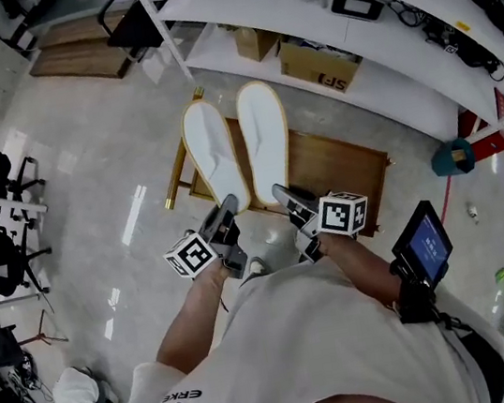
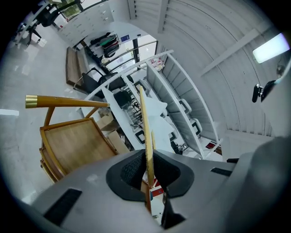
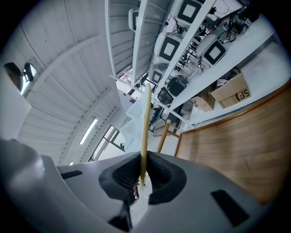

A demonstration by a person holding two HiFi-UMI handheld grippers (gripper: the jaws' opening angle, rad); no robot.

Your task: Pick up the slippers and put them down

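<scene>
A: Nearest first: what of the grips?

B: Pinched almost shut at the left gripper (image 1: 228,209), on the thin heel edge of the left slipper (image 1: 215,157). Same at the right gripper (image 1: 282,195), clamped on the heel of the right slipper (image 1: 265,141). Nothing else between either pair of jaws.

A: And the step in hand?

B: Carrying, by the look of it. Lifted clear and held out in front, over the near end of the wooden seat (image 1: 342,172), not yet set down.

A: Pointing which way?

B: Toes away from the body, toward the white shelving (image 1: 385,80) and the cardboard boxes (image 1: 320,63). Long axes running near to far, side by side, close to parallel with a narrow gap between. Broad white faces up, roughly level.

A: Next, then?

B: Probably lowering both together, kept flat, onto seat or floor; hard to say which. Only then spreading the jaws and drawing straight back along the long axis, so as not to drag the heels. Likely floppy at the toe end, so no haste.
</scene>
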